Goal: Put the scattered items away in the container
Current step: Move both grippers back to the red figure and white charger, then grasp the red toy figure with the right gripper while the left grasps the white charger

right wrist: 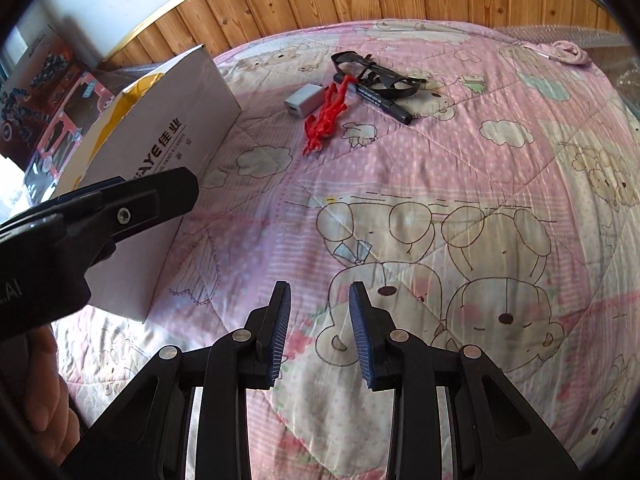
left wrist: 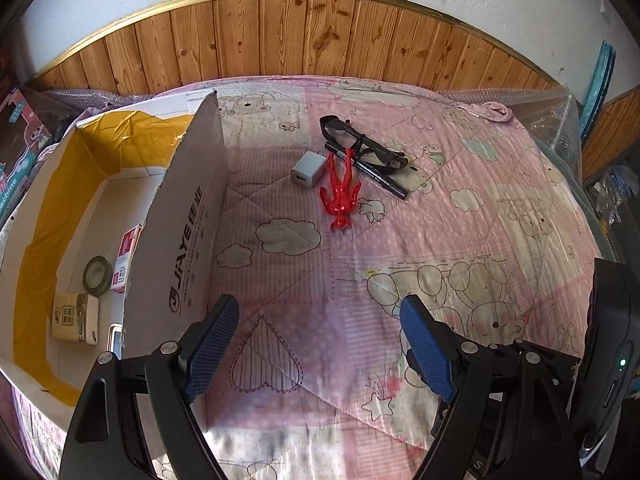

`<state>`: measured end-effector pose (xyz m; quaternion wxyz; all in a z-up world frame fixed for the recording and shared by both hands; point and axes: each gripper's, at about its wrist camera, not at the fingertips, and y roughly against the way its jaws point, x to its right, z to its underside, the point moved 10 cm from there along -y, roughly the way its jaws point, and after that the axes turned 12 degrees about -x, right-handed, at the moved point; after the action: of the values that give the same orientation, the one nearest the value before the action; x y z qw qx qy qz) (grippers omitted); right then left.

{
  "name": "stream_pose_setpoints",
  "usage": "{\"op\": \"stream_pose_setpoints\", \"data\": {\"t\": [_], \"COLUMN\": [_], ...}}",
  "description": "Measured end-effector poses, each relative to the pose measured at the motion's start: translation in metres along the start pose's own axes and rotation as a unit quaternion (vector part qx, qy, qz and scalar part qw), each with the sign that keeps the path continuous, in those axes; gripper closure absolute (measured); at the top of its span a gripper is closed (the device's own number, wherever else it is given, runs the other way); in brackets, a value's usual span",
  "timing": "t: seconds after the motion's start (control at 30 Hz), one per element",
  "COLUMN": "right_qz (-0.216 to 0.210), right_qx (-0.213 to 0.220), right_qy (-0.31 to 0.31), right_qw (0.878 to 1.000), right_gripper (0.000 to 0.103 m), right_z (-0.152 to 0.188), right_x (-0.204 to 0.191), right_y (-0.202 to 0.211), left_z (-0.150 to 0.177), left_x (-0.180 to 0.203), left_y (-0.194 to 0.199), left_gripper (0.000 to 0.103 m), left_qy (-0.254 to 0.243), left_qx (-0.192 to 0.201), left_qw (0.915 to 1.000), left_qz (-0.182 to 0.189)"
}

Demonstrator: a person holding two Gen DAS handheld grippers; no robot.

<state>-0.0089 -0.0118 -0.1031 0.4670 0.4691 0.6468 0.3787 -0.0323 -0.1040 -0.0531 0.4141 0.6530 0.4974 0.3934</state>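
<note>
Both empty claws, left claw (left wrist: 316, 338) wide apart, right claw (right wrist: 319, 334) narrowly apart, hover over bare quilt (left wrist: 460, 240) near the box wall (left wrist: 180, 240), items far.

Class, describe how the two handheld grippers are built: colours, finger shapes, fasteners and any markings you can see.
Both the left gripper and right gripper have black plastic frames, silver round rivets and flat fingers faced with blue ribbed pads. The left one's body shows partial white letters.

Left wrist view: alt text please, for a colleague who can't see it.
An open left claw hovers over a pink quilt. Ahead lie a red figure, white charger, black marker and glasses; an open box at left holds tape and small cartons.
</note>
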Motion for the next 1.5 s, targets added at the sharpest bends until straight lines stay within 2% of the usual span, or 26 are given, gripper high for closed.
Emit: {"op": "stream_pose_setpoints", "data": {"t": [0.27, 0.53, 0.73, 0.93, 1.03, 1.13, 1.2, 1.27, 1.37, 1.43, 1.5], "right_qz": [0.009, -0.005, -0.020, -0.025, -0.021, 0.005, 0.015, 0.031, 0.015, -0.002, -0.011], "right_qx": [0.000, 0.016, 0.018, 0.010, 0.019, 0.024, 0.030, 0.032, 0.037, 0.039, 0.039], "right_qy": [0.000, -0.005, -0.019, -0.036, -0.031, -0.015, -0.007, 0.007, 0.003, -0.008, -0.015], "right_qw": [1.000, 1.000, 0.999, 0.999, 0.999, 1.000, 0.999, 0.999, 0.999, 0.999, 0.999], "right_gripper": [0.070, 0.070, 0.070, 0.070, 0.059, 0.058, 0.062, 0.072, 0.076, 0.084, 0.086], "right_z": [-0.033, -0.094, -0.133, -0.157, -0.168, -0.174, -0.177, -0.178, -0.175, -0.171, -0.166], "right_x": [0.012, 0.013, 0.019, 0.025, 0.023, 0.022, 0.023, 0.022, 0.027, 0.029, 0.031], "right_y": [-0.015, -0.023, -0.042, -0.070, -0.079, -0.088, -0.090, -0.089, -0.086, -0.083, -0.079], "left_z": [-0.033, -0.089, -0.122, -0.138, -0.144, -0.147, -0.148, -0.143, -0.141, -0.139, -0.136], "left_x": [-0.010, -0.023, -0.022, -0.020, -0.024, -0.026, -0.028, -0.030, -0.036, -0.035, -0.035], "left_y": [-0.020, -0.040, -0.067, -0.102, -0.120, -0.137, -0.148, -0.160, -0.161, -0.159, -0.155], "left_gripper": [0.020, 0.020, 0.020, 0.020, 0.020, 0.020, 0.026, 0.064, 0.070, 0.071, 0.071], "left_qy": [0.016, 0.036, 0.026, 0.024, 0.027, 0.025, 0.024, 0.038, 0.047, 0.042, 0.044], "left_qx": [-0.006, -0.004, -0.014, -0.035, -0.043, -0.055, -0.067, -0.090, -0.085, -0.083, -0.079], "left_qw": [0.9999, 0.9993, 0.9993, 0.9990, 0.9984, 0.9978, 0.9972, 0.9952, 0.9952, 0.9956, 0.9958], "left_qz": [0.000, -0.008, -0.024, -0.017, -0.023, -0.028, -0.025, 0.004, 0.010, 0.010, 0.010]}}
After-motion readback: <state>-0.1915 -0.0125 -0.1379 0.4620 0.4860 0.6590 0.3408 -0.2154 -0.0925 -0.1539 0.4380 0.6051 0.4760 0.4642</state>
